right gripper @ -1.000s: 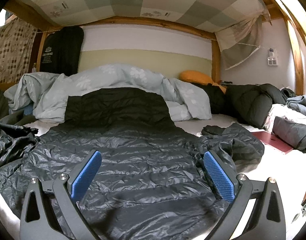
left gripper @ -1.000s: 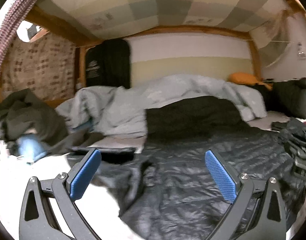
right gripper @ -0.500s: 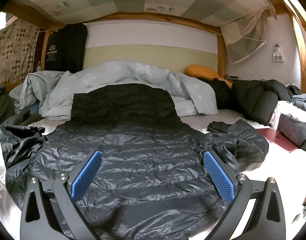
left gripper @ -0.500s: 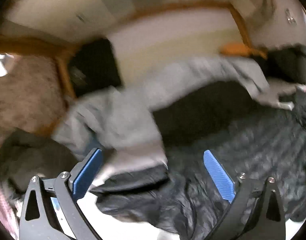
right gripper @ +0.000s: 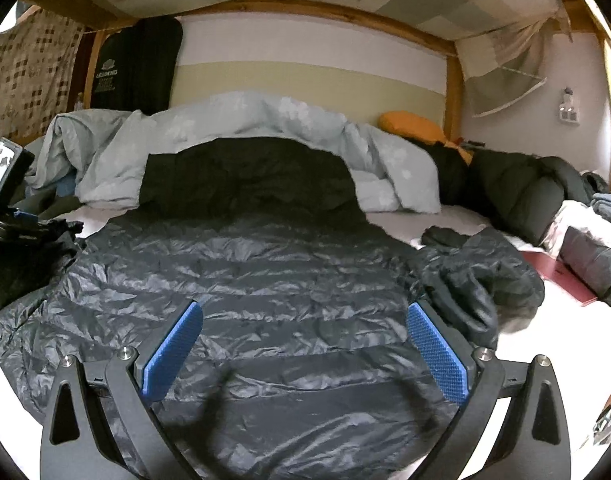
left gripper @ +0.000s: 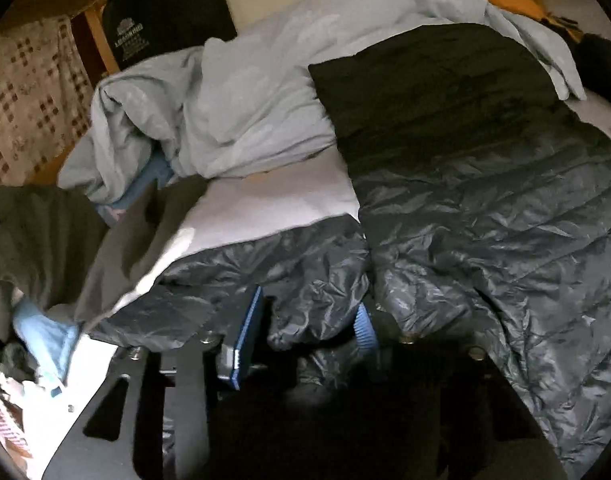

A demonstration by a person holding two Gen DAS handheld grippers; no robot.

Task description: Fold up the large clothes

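A large dark grey quilted down jacket (right gripper: pixel 265 280) lies spread flat on the white bed sheet (right gripper: pixel 545 340), its black collar end (right gripper: pixel 245 176) toward the headboard. In the left wrist view its left sleeve (left gripper: pixel 289 264) lies crumpled beside the body (left gripper: pixel 505 220). My left gripper (left gripper: pixel 305 328) is shut on a bunch of that sleeve, blue pads pressed into the fabric. It also shows in the right wrist view at the far left (right gripper: pixel 21 224). My right gripper (right gripper: pixel 305 344) is open and empty above the jacket's lower body. The right sleeve (right gripper: pixel 477 280) lies bunched up.
A pale blue duvet (right gripper: pixel 265 120) is heaped at the headboard, with an orange pillow (right gripper: pixel 413 124). Dark clothes (right gripper: pixel 517 184) and a red book (right gripper: pixel 561 276) lie at the right. A grey garment (left gripper: pixel 41 232) and light blue cloth (left gripper: pixel 49 332) lie at the left.
My left gripper dropped down onto the jacket's left sleeve and closed on it. My right gripper stayed open and shifted only slightly over the jacket.
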